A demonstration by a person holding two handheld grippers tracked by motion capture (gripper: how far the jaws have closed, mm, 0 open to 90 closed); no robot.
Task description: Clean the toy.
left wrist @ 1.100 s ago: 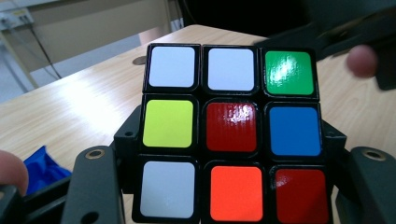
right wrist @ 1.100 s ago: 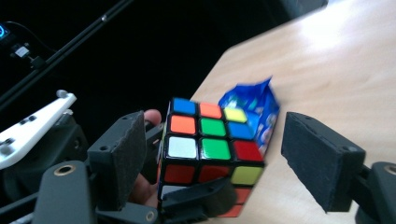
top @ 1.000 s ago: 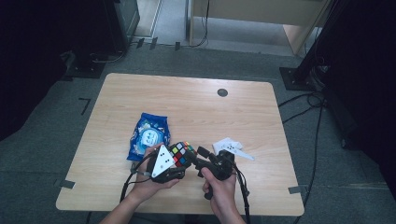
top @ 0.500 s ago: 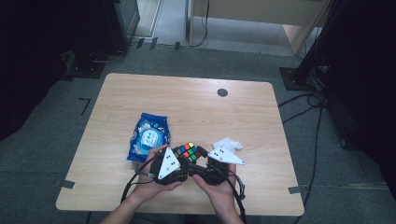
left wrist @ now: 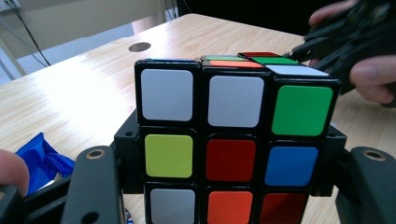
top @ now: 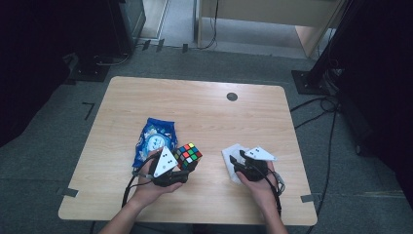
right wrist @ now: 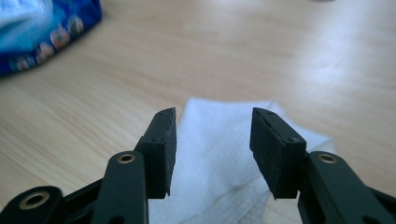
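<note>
The left gripper (top: pixel 187 168) clamps the cube (left wrist: pixel 233 140) by its two side faces, just off the table (top: pixel 204 112). The right gripper (right wrist: pixel 212 149), jaws half apart and just now closing with nothing pinched yet, hangs over the tissue (right wrist: pixel 224 135) lying directly below and ahead of its tips. The tissue looks light, limp and easily torn, so pinch a bunched fold near its middle; the stiff, smooth cube could slip.

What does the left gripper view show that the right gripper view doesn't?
Left gripper view alone: the puzzle cube clamped between its black jaws, and the round hole in the table.

Right gripper view alone: a white tissue lying on the wood beneath its parted jaws, which have just been closing with nothing between them.

Both: the wooden table and the blue snack bag.
</note>
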